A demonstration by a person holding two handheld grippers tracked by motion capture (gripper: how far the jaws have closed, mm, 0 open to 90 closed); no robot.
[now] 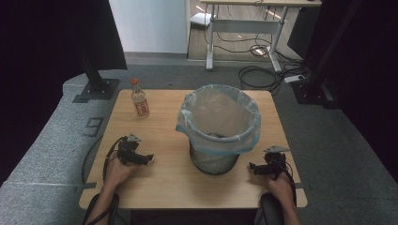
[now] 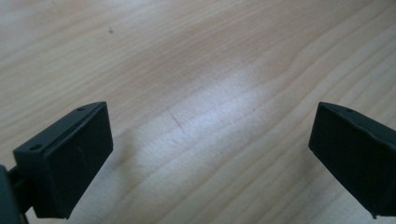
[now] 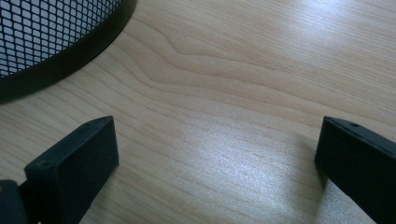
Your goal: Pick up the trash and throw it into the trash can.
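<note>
On the tabletop (image 1: 164, 183), near its front edge, rest both tongs, the left (image 1: 145, 158) and the right (image 1: 253, 167), one on either side of the bin (image 1: 215, 161), each with jaws spread wide and nothing between them but bare wood; nearest to both, so probably the thing to be handled, stands that bin, at the middle of the tabletop, just beside the right tongs, whose own view catches the dark base ring (image 3: 70, 60) close at upper left; looks like a black mesh basket, round, upright, lined with a pale translucent bag (image 1: 220, 112) whose blue-tinted edge folds down over the rim; something dark lies at the bottom, too dim to name; farther back at the left corner, well apart, stands a small bottle (image 1: 139, 99) with a red cap; best to lift before reaching, keep the jaws open until level with the target, approach the bag's folded edge from outside rather than pushing the light basket, and steady the far side with the other tongs, since thin plastic would likely slip or tear under a hard pinch.
</note>
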